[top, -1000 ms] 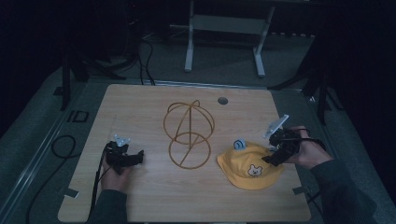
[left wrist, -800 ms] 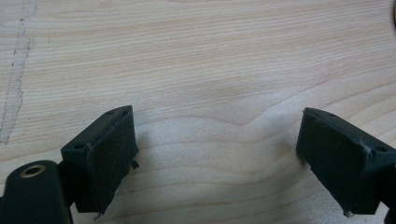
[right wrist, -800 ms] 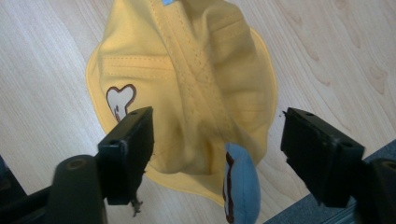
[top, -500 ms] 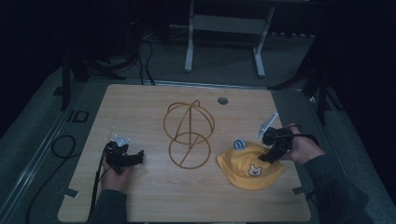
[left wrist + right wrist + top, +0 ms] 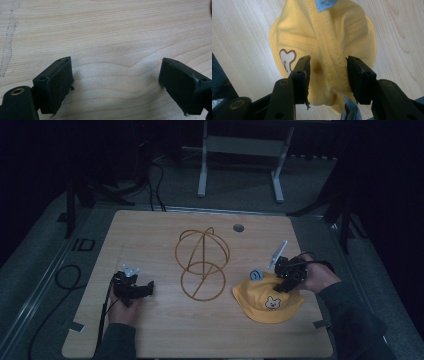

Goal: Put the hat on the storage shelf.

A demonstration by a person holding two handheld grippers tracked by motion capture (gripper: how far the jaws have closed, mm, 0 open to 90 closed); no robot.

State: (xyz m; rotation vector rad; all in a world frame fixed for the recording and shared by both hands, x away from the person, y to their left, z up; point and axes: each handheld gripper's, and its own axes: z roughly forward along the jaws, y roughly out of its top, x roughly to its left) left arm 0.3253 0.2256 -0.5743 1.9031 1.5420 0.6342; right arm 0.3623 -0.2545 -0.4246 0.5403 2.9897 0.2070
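While the person's left hand (image 5: 122,302) rests low on the wooden table (image 5: 150,240), the left gripper (image 5: 136,288) sits in it near the table's left front, jaws spread wide with nothing between them; in the left gripper view only bare wood grain lies in the gap. Right gripper (image 5: 286,279) is over at the right side, held in the right hand (image 5: 315,277), nose down on the yellow hat (image 5: 267,297). In the right gripper view its jaws are part open, standing either side of a raised fold of the hat's crown (image 5: 329,62); can't tell whether the pads actually press the cloth. Hat lies flat on the table at right front, animal-face patch (image 5: 272,303) facing up, a small blue ear piece (image 5: 256,274) at its far edge. Gold wire stand (image 5: 201,262), ball-shaped top on a ring base, stands upright mid-table, between the grippers, just left of the hat and apart from it. A small round hole (image 5: 238,227) sits near the table's far edge.
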